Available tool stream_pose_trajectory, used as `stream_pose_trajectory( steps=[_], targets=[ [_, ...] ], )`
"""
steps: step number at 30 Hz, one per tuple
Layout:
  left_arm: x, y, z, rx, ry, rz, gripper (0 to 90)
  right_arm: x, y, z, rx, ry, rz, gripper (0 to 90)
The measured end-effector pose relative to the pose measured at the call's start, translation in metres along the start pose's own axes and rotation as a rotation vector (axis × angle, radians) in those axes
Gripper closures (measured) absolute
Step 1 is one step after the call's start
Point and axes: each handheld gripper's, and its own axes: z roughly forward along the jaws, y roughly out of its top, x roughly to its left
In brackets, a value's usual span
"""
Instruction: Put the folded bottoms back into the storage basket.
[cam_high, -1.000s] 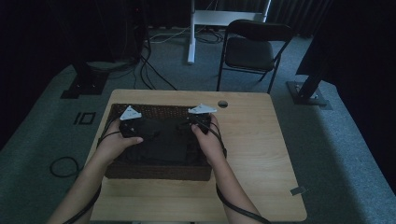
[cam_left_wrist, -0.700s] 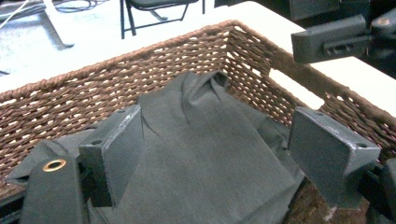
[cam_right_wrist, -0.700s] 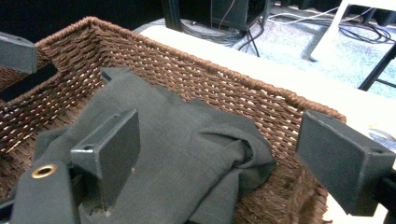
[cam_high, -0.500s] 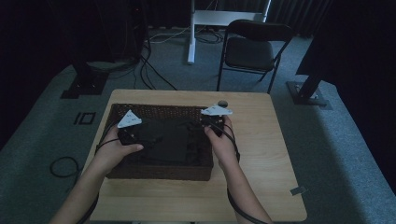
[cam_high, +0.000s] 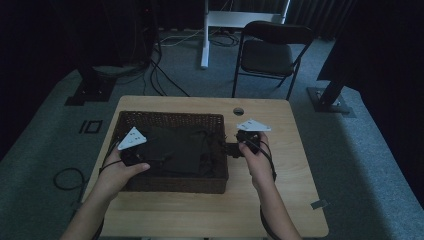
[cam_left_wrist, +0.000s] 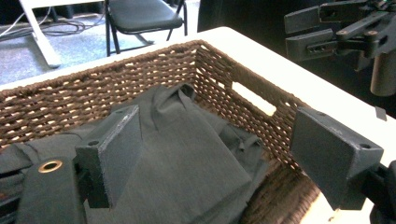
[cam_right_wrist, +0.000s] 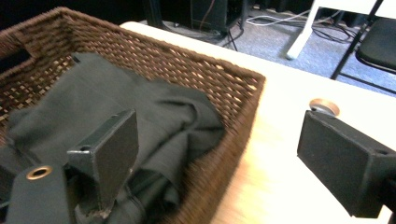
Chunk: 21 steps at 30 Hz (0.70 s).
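Basket (cam_high: 172, 186) one, dark cloth (cam_high: 175, 147) one inside; left tool (cam_left_wrist: 219, 158) and right tool (cam_right_wrist: 229, 163) both apart, empty

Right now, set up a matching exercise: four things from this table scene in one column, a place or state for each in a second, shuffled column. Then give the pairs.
Things:
1. dark cloth
2. wicker basket
3. left gripper
4. folding chair

Places or states:
A. on the floor beyond the table
B. jaws open over the cloth
C. lying crumpled in the basket
D. standing on the left half of the wooden table

Pairs: 1-C, 2-D, 3-B, 4-A
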Motion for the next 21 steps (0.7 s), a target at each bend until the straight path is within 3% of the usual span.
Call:
stream_pose_trajectory(
  steps=[5, 7, 12, 21],
  targets=[
    [-0.006, -0.007, -0.006, -0.008, -0.012, -0.002, 18.1, -0.012, -0.013, -0.007, 0.006, -0.017, 0.017, 12.3],
    [-0.010, -0.011, -0.008, -0.004, -0.016, 0.029, 18.1, -0.016, -0.017, -0.011, 0.006, -0.024, 0.016, 12.3],
    [-0.017, -0.023, -0.013, -0.006, -0.042, 0.035, 18.0, -0.026, -0.031, -0.018, 0.004, -0.037, 0.030, 12.3],
    [-0.029, -0.042, -0.028, -0.016, -0.052, 0.075, 18.0, -0.043, -0.057, -0.028, 0.014, -0.062, 0.064, 12.3]
  ],
)
